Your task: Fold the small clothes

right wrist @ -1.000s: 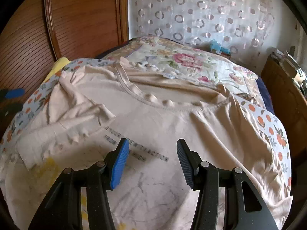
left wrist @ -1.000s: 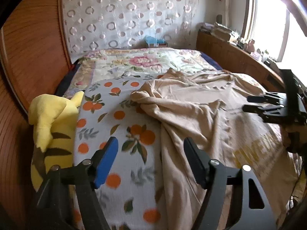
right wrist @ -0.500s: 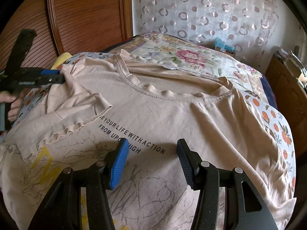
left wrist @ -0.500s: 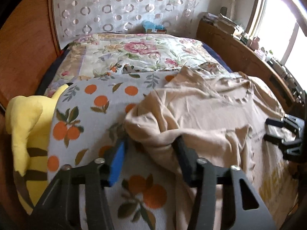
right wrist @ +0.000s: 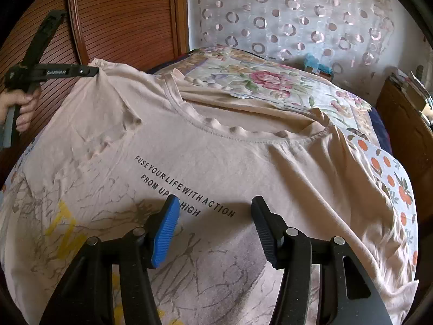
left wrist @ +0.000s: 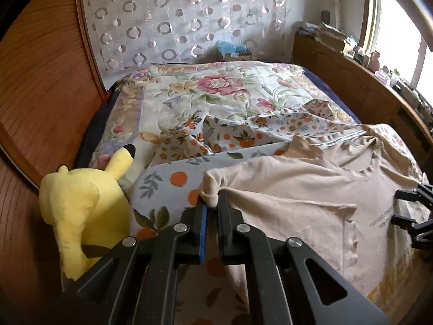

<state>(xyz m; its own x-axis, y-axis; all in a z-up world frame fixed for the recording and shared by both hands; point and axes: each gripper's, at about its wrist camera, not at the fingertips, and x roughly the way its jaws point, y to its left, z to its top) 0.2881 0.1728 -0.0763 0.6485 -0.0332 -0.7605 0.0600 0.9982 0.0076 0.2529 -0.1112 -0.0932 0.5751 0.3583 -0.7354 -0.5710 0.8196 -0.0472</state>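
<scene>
A beige T-shirt (right wrist: 243, 168) with black lettering lies face up on the bed, neckline toward the headboard. My left gripper (left wrist: 212, 203) is shut on the shirt's left sleeve edge (left wrist: 213, 187) and holds it lifted and stretched outward; it also shows in the right wrist view (right wrist: 92, 71), pinching the sleeve tip. My right gripper (right wrist: 213, 216) is open and empty, hovering low over the shirt's chest print. It shows in the left wrist view (left wrist: 406, 207) at the right edge.
A yellow plush toy (left wrist: 84, 205) sits at the bed's left edge beside my left gripper. An orange-print sheet (left wrist: 167, 187) and a floral quilt (left wrist: 216, 92) cover the bed. Wooden panelling (right wrist: 121, 21) stands left, a wooden ledge (left wrist: 357, 86) right.
My left gripper moved forward onto the crumpled sleeve, shut on it and pulled it up and out to the left, flattening the shirt. My right gripper stayed open over the print.
</scene>
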